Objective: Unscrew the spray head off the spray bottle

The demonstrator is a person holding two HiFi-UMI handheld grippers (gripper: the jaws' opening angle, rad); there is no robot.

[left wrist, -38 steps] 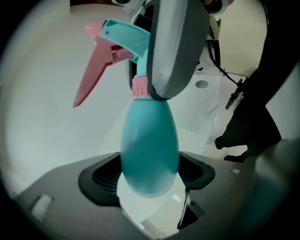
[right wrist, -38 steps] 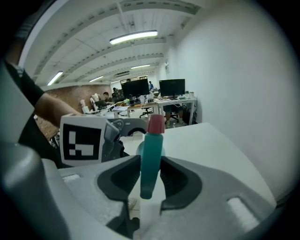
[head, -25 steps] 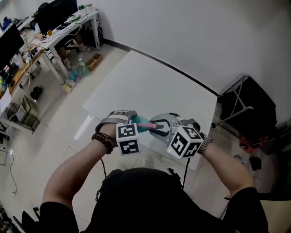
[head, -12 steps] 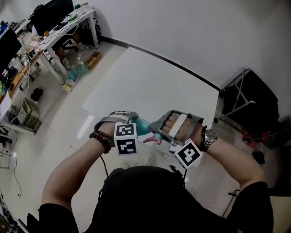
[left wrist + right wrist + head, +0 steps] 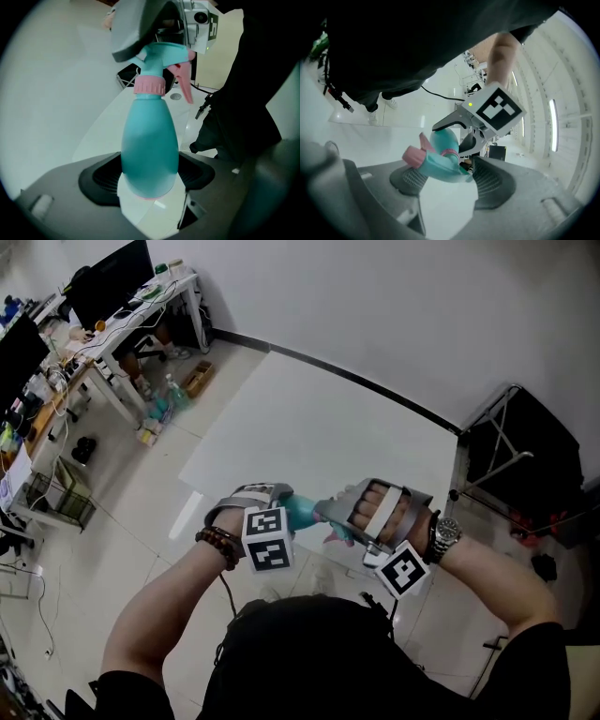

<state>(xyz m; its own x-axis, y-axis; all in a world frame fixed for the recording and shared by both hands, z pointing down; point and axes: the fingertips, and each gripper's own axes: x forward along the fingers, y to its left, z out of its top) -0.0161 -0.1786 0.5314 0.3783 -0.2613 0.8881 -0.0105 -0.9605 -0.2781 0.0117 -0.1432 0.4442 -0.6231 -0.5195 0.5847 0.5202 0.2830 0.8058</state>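
The left gripper (image 5: 150, 180) has its fingers clenched on the lower body of the teal spray bottle (image 5: 150, 145), holding it up over the near edge of the white tabletop (image 5: 309, 418). The right gripper (image 5: 447, 176) is opening its fingers around the spray head (image 5: 436, 161), which sits on the pink collar (image 5: 149, 86). Each gripper's cube (image 5: 267, 538) bears black-and-white square markers.

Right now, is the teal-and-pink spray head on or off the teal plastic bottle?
On: the spray head sits atop the bottle, joined at the pink collar.
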